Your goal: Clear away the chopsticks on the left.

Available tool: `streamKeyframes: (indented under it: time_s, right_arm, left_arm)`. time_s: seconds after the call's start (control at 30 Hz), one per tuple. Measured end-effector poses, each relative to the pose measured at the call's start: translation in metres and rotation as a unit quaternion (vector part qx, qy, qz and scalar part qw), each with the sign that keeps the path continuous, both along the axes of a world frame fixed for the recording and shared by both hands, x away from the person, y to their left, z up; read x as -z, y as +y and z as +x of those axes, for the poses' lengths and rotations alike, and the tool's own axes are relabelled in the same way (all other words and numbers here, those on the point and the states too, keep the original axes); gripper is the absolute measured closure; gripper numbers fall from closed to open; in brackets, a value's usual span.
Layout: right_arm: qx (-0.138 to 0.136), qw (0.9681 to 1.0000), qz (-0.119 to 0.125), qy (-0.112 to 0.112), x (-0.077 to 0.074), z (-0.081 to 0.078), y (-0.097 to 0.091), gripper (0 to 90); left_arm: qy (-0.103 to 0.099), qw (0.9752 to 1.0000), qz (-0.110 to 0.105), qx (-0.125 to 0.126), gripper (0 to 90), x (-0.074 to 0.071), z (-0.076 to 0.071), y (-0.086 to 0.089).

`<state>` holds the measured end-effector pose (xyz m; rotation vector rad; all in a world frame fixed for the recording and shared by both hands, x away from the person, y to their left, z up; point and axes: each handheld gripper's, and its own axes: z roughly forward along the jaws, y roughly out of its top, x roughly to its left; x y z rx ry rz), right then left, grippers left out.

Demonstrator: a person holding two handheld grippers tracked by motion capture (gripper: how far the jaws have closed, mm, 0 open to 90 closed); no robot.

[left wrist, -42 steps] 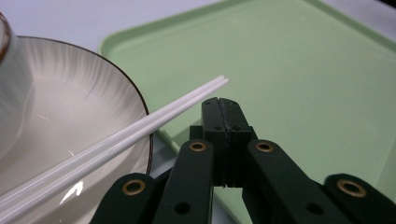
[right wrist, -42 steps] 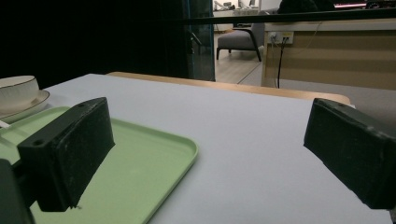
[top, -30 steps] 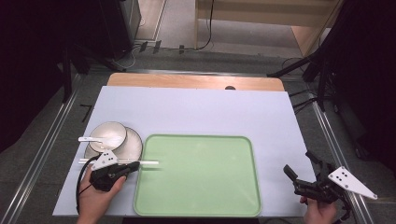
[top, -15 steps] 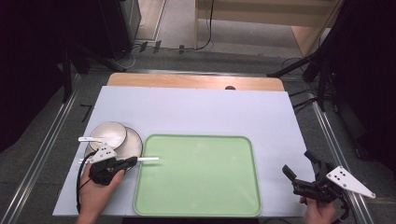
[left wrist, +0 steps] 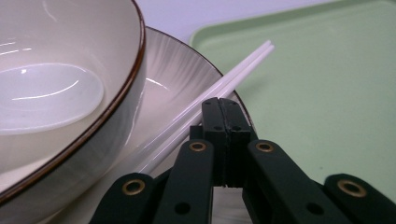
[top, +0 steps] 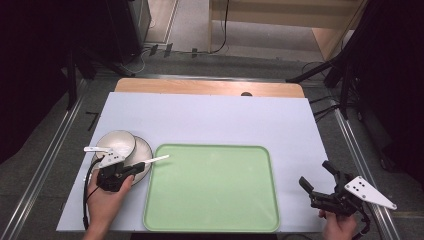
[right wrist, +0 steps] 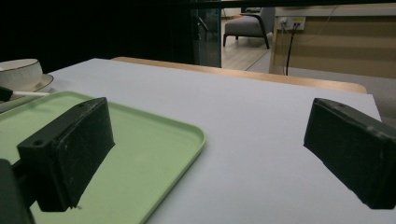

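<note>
A cream bowl with a brown rim sits on a matching plate at the table's left and holds a white spoon. A pair of white chopsticks lies across the plate rim, tips over the edge of the green tray. My left gripper is shut at the plate's near rim. In the left gripper view, the chopsticks run along the left side of the jaws, not between them. My right gripper stands open over bare table right of the tray, nothing between its fingers.
The tray has nothing on it and fills the middle front of the white table top. A wooden strip runs along the far edge. Dark stands and cables stand on the floor beyond.
My left gripper has shifted slightly away from the person toward the bowl, and the chopsticks have moved the same way with it. The right gripper has stayed put.
</note>
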<state>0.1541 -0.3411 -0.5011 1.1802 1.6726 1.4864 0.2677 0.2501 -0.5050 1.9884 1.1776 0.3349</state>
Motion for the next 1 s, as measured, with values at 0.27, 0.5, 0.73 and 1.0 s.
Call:
streamKeyframes:
  time_s: [0.27,0.5,0.73,1.0]
  right_arm:
    - [-0.002,1.0,-0.004,0.004,0.001,0.001,0.002,1.9]
    - [-0.001,1.0,-0.005,0.006,0.001,0.0,0.001,1.9]
    - [0.003,0.9999,-0.011,0.003,0.0,-0.003,-0.004,1.9]
    - [0.005,0.9999,-0.012,0.004,-0.001,-0.003,-0.003,1.8]
  left_arm:
    - [-0.004,0.9989,0.033,-0.034,90.0,0.003,0.007,-0.009]
    - [-0.02,0.9997,0.008,-0.012,82.6,-0.009,-0.001,0.0]
    - [-0.024,0.9982,-0.006,0.055,73.3,-0.032,-0.02,0.042]
    - [-0.011,0.9976,0.043,0.053,75.5,-0.03,-0.027,0.067]
